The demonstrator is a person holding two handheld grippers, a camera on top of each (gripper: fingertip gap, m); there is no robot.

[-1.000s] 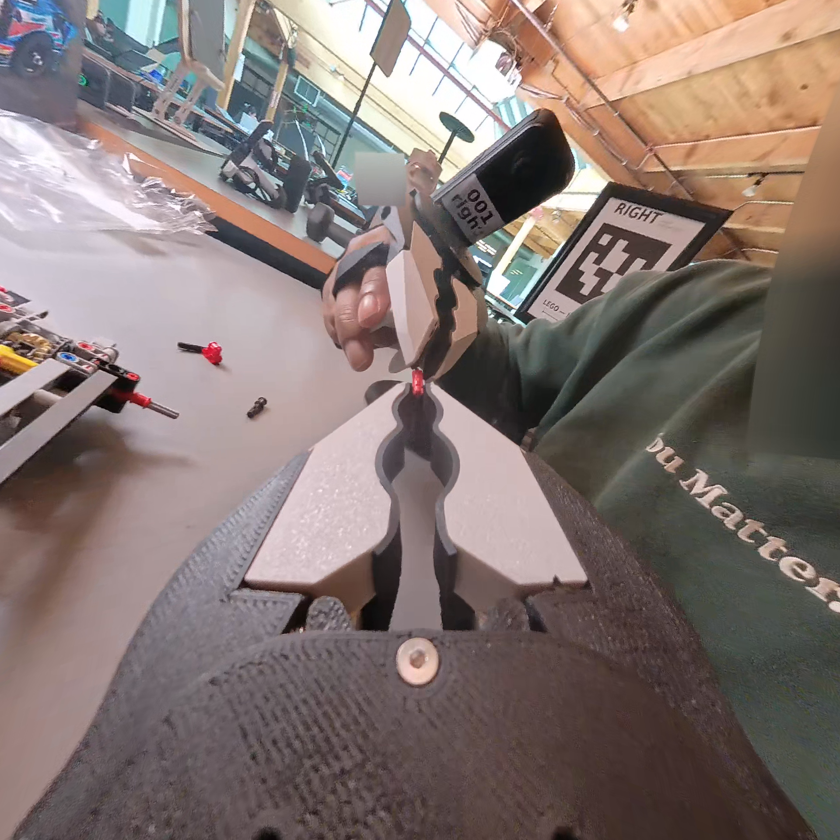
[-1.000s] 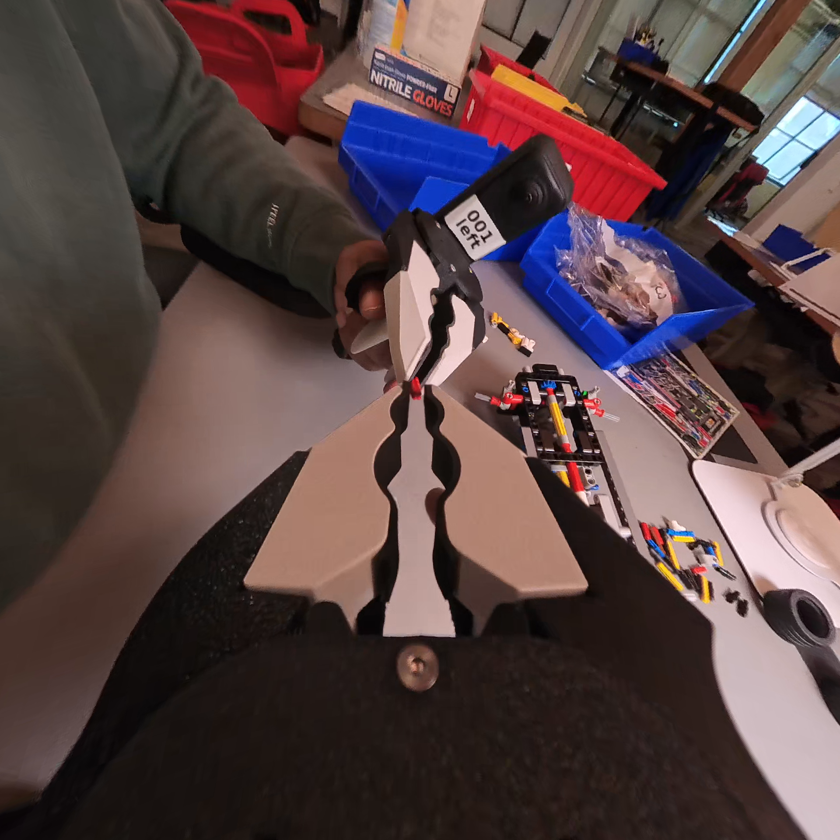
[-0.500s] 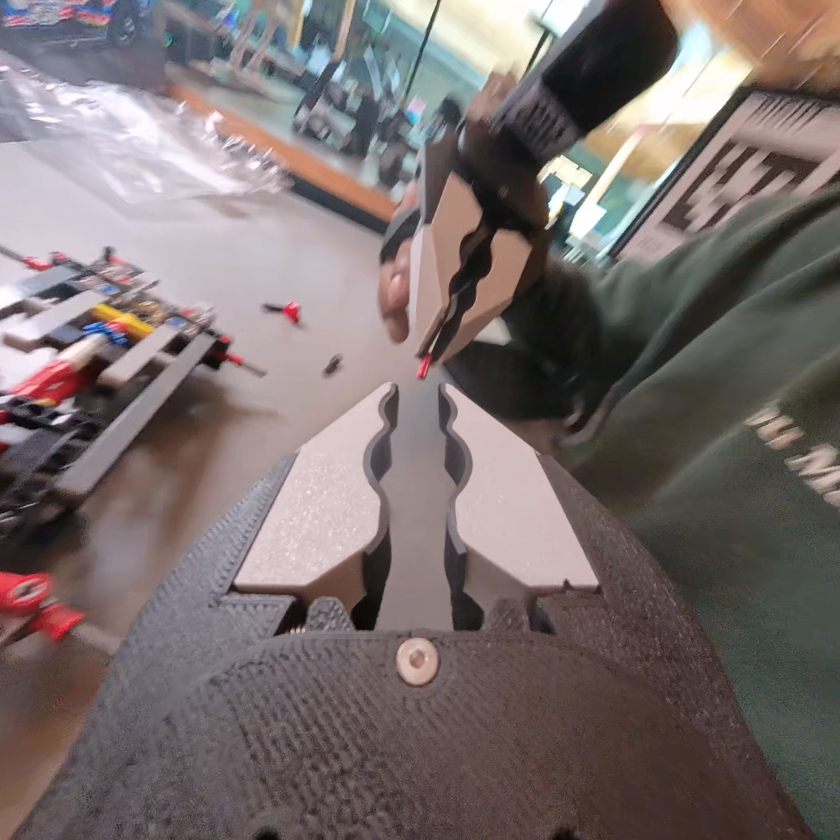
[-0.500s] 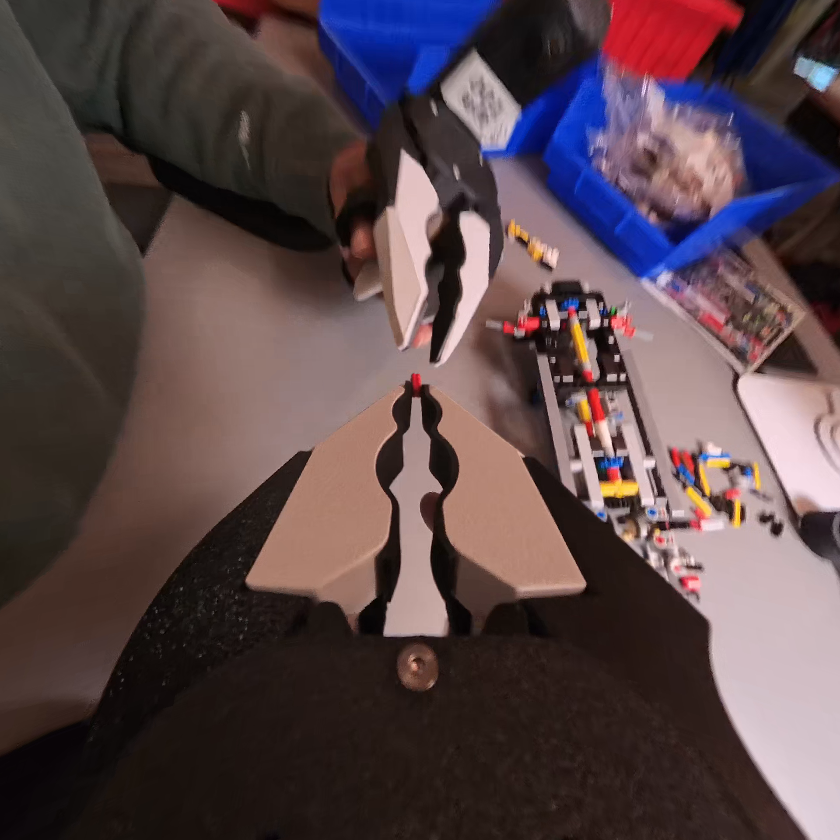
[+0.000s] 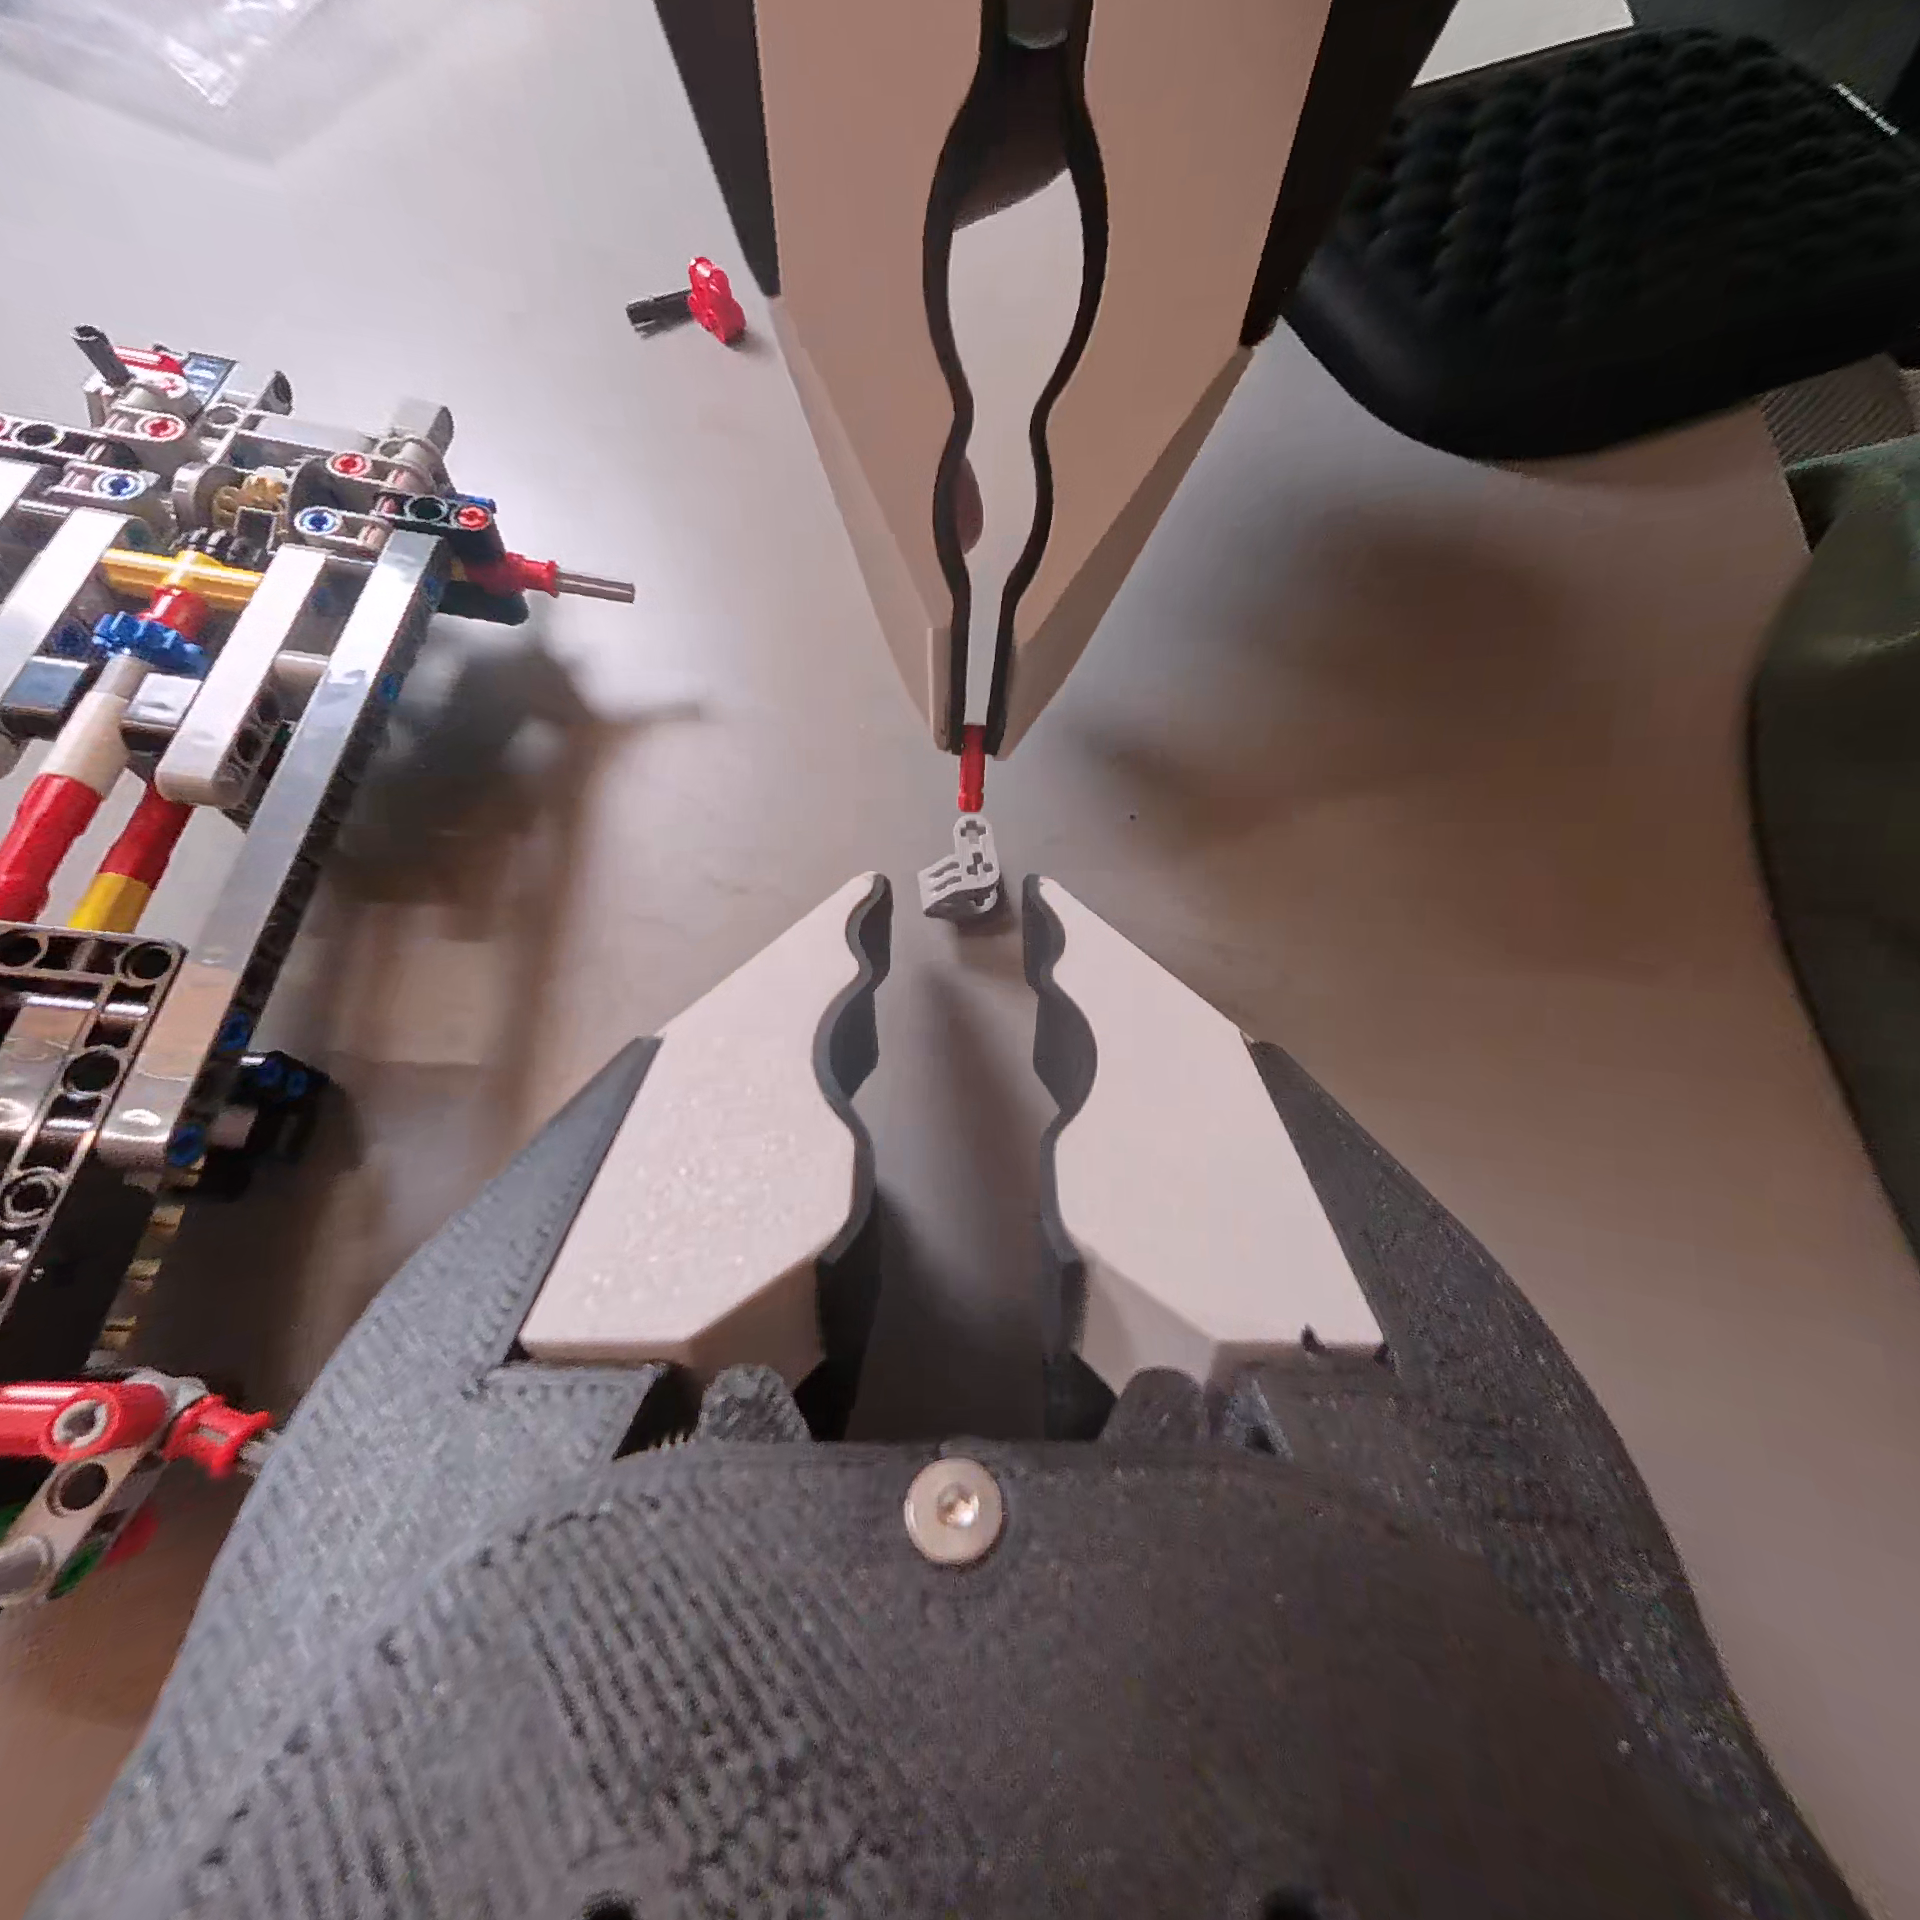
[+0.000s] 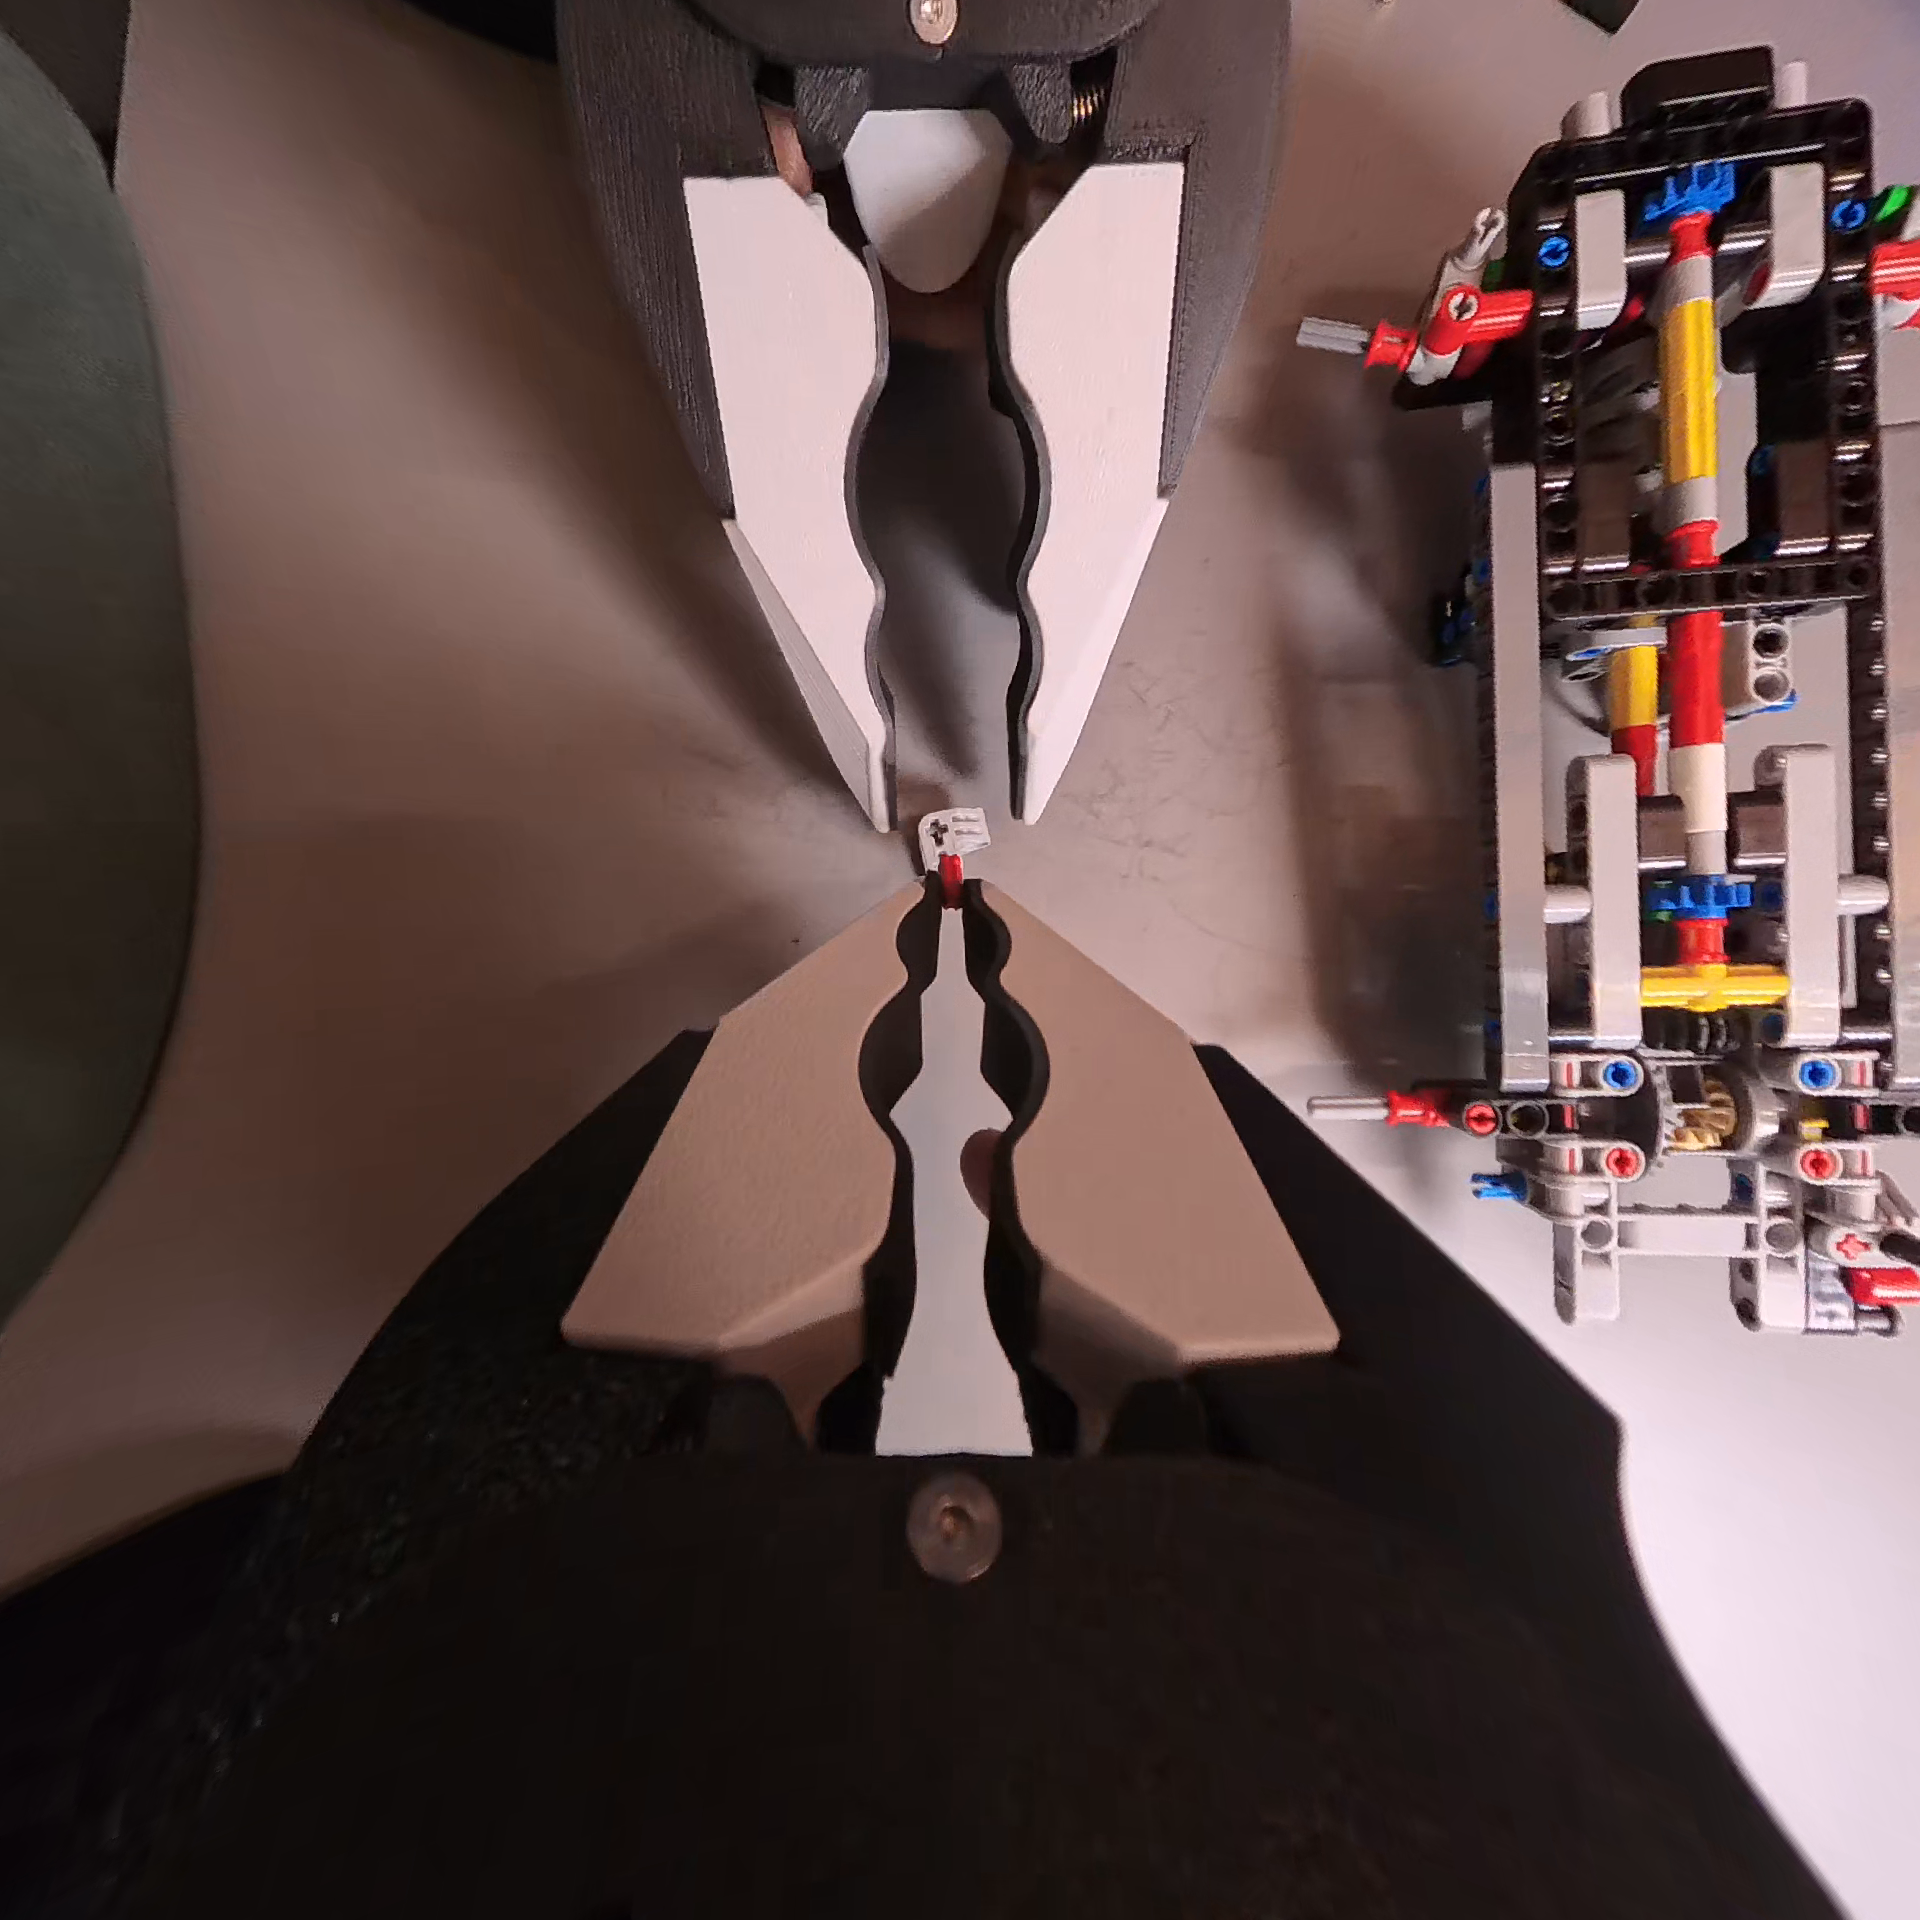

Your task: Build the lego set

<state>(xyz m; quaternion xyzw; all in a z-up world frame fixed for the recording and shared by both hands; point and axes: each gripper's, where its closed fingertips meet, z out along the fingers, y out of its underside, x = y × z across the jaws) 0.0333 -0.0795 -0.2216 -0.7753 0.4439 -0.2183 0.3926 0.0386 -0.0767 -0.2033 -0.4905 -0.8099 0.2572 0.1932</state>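
Red and slim, the pin (image 5: 971, 767) juts from the tips of the right gripper (image 6: 945, 890), pinched there and aimed at a small grey connector (image 5: 962, 871) lying on the tabletop (image 5: 1403, 831) — apparently so the pin can be pushed into one of its holes. Pin and connector look nearly touching, though contact is hard to confirm. Facing it, the left gripper (image 5: 956, 899) has its jaws parted on either side of the connector, probably ready to steady it. Well off toward one tabletop edge sits the half-built chassis (image 6: 1694, 727); a loose red piece (image 5: 712, 301) lies apart.
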